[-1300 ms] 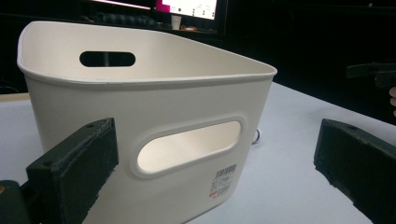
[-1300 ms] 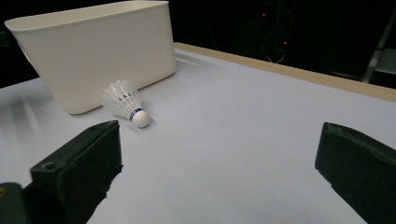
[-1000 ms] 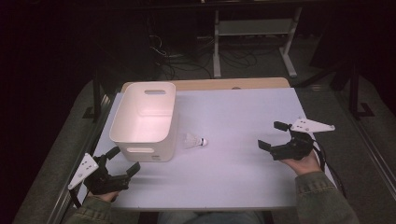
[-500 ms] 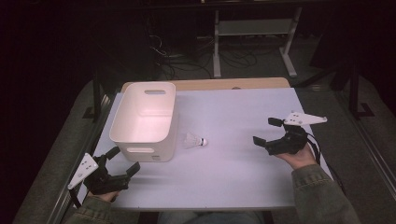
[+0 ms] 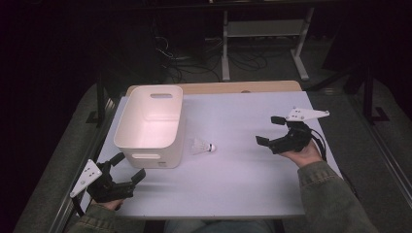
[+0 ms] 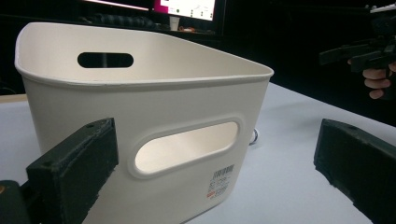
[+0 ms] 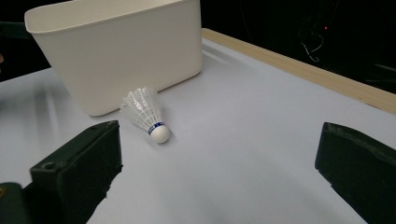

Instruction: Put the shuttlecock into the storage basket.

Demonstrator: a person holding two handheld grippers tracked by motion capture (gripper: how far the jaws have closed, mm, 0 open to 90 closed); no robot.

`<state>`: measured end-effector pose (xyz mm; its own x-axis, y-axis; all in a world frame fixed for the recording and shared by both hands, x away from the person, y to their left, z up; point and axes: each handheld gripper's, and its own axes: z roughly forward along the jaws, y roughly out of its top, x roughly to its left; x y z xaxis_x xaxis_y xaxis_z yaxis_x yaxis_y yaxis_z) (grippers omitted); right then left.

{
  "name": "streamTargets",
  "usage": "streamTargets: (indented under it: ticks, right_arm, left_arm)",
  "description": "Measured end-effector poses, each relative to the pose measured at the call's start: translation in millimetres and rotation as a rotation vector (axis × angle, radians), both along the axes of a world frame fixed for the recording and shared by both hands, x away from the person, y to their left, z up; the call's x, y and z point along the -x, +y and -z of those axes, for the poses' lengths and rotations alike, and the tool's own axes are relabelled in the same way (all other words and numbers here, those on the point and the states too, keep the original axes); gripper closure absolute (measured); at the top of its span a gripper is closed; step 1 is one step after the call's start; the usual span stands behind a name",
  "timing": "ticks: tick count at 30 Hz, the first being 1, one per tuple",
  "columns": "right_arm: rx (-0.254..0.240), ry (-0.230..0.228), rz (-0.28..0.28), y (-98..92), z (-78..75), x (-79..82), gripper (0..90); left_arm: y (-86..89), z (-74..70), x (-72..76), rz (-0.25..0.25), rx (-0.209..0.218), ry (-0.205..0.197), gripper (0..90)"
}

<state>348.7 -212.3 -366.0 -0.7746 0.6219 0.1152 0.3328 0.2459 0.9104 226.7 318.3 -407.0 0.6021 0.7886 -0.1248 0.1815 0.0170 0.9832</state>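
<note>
Your right hand-held gripper (image 5: 270,131) hangs released, jaws spread, with the small white feathered shuttlecock (image 5: 202,146) lying on the pale counter (image 5: 243,179) at about its 9 o'clock in the high view, far nearer to it than to your left hand-held gripper (image 5: 127,167), also spread, which faces the white plastic handled bin (image 5: 150,124). The right gripper view adds that the shuttlecock (image 7: 145,114) lies on its side, cork toward you, feathers pointing at the bin wall (image 7: 116,51); whether they touch it is hard to tell. The left gripper view hides most of it behind the bin (image 6: 140,121).

Black claws (image 5: 270,132), grey triangular plates, olive sleeves (image 5: 330,194)
</note>
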Motion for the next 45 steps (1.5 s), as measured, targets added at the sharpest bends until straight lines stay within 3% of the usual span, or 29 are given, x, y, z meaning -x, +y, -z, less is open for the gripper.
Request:
streamTargets:
  ticks: [19, 45]
  right_arm:
    - [0.038, 0.016, -0.070, 21.6, -5.1, -18.2, 0.0]
    - [0.067, 0.041, -0.123, 47.6, -1.9, -36.7, 0.0]
  left_arm:
    - [0.1, 0.2, -0.4, -0.001, 0.002, 0.000, 0.0]
    - [0.4, 0.2, -0.2, 0.000, 0.004, 0.003, 0.0]
